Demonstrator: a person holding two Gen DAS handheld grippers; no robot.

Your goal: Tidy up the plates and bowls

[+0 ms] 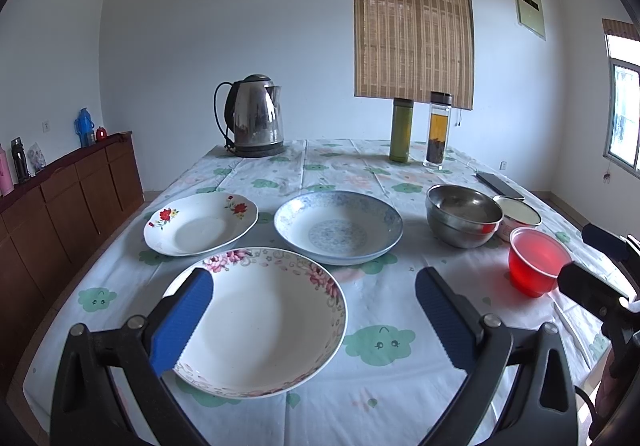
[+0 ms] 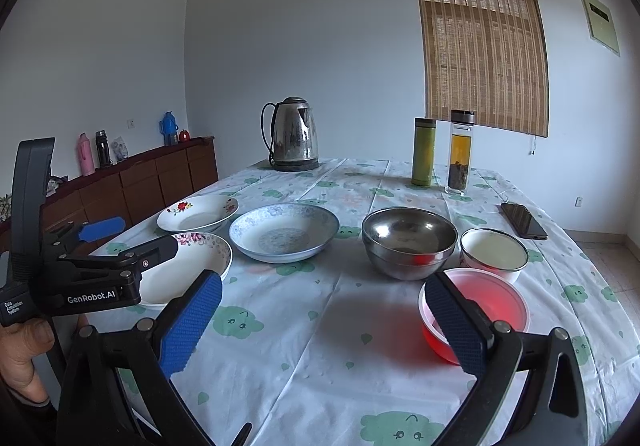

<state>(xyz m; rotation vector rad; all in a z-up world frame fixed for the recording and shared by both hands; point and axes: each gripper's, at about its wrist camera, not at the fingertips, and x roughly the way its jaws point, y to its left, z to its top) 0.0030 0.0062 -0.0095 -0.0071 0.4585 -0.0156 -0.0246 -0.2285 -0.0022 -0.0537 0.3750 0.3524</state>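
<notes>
Six dishes are laid out singly on the worktop (image 1: 280, 174), and none has yet been stacked, so the task is judged to be at its very start. Three plates are grouped on the left: a pink-flowered plate (image 1: 260, 322) nearest, a red-flowered plate (image 1: 200, 224) behind it to the left, and a blue-patterned plate (image 1: 338, 226) behind it to the right, each just beside the others with no overlap seen. Three bowls are grouped on the right: a steel bowl (image 2: 409, 242), a white bowl (image 2: 494, 252) close against it on the right, though contact cannot be confirmed, and a red plastic bowl (image 2: 474, 310) nearest the camera. The left gripper (image 1: 314, 320) is held wide open above the near edge of the worktop, one blue pad over the pink-flowered plate's left rim, and nothing is grasped. The right gripper (image 2: 324, 322) is likewise spread open and empty, its right pad in front of the red plastic bowl. Everything is therefore left to be done: the plates are presumably to be piled together and the bowls nested. A kettle (image 1: 256, 118), two bottles and a phone at the far side are not part of the sorting.
</notes>
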